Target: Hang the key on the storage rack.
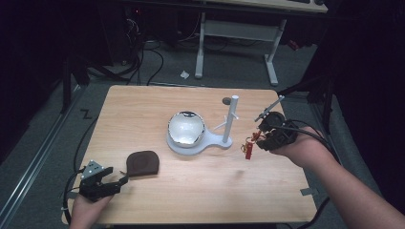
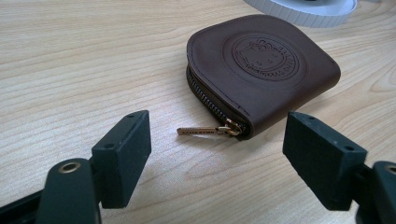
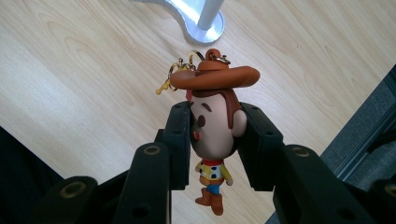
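Cowboy keychain [image 3: 212,135] hung pinched by its big head between the right gripper [image 3: 214,140] jaws, lifted off the table [image 1: 200,191] just right of the white stand [image 1: 229,125], its gold clasp [image 3: 180,70] pointing toward the post. To hang it well, the clasp loop (small and free to swing) probably needed a slow, steady approach to the stand's side peg. Left gripper [image 2: 217,154] sat wide open and held nothing, facing the zip pull [image 2: 201,131] of the brown coin pouch [image 2: 261,70].
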Tool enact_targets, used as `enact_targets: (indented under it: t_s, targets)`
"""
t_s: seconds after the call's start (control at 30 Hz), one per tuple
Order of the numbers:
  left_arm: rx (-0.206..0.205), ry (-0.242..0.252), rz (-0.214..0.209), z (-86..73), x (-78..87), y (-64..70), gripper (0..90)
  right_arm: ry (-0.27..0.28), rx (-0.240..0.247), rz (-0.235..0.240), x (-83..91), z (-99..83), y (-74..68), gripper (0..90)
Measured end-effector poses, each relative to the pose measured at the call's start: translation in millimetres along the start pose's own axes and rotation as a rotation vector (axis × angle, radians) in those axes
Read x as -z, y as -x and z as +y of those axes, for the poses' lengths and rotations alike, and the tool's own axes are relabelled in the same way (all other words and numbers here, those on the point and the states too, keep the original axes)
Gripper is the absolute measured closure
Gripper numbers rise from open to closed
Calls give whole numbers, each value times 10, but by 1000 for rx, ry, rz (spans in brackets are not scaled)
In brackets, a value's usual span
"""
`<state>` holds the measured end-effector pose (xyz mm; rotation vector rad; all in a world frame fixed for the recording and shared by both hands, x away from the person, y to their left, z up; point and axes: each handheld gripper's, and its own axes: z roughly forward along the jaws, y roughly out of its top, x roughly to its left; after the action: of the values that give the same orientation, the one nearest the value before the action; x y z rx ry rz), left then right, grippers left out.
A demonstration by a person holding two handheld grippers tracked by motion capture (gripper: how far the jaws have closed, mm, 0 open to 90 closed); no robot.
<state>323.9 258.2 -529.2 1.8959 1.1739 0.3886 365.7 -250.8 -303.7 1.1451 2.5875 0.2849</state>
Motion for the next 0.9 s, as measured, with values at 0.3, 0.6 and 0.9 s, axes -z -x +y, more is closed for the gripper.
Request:
enact_targets:
  t_s: [0.3,0.6,0.9]
  targets:
    - [2,0,-2,0,1,-4,240,9,10,-10,32,159,14,667]
    - [6,4,-4,-4,0,-10,239,29,28,-15,68,314,5,667]
    - [6,2,-6,-3,-3,-14,239,55,28,-26,144,473,20,668]
